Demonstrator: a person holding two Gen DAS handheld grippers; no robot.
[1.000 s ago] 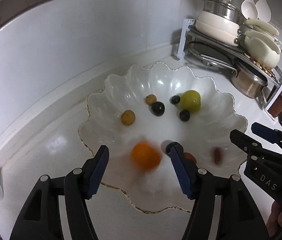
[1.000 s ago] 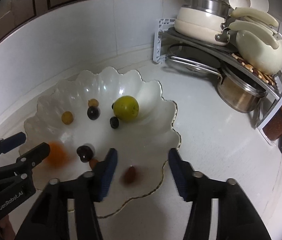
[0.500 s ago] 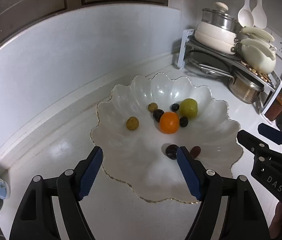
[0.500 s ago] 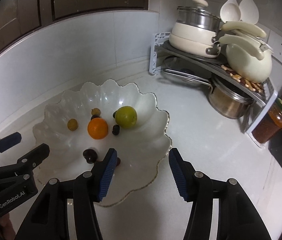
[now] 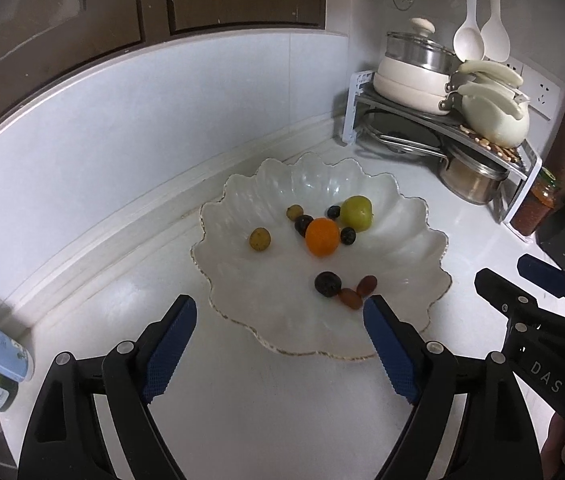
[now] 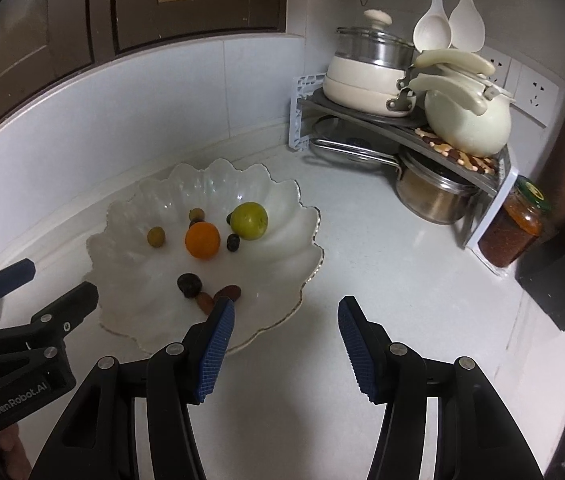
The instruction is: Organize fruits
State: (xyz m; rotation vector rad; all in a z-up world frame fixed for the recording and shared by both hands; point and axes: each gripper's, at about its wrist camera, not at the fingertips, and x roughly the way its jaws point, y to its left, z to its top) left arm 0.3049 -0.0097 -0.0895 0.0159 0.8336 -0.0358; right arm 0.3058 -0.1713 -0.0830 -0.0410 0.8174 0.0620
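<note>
Fruits: an orange (image 5: 322, 237), a green fruit (image 5: 357, 213) and small dark and yellowish ones lay in the scalloped glass bowl (image 5: 422, 248) on the counter (image 5: 282, 400). Left gripper (image 5: 280, 346): jaws just opening wide, nothing between them. Right gripper (image 6: 286, 344): partly open, empty. Judged advice: keep both clear of the bowl's rim while withdrawing, so nothing rolls.

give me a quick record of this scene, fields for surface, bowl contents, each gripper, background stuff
surface: white counter
bowl: scalloped white bowl, on counter
contents: orange, green fruit, several small dark and yellowish fruits
left gripper: jaws have just been opening, nothing between them
right gripper: jaws apart, empty
background: rack with pots, jar beside it
</note>
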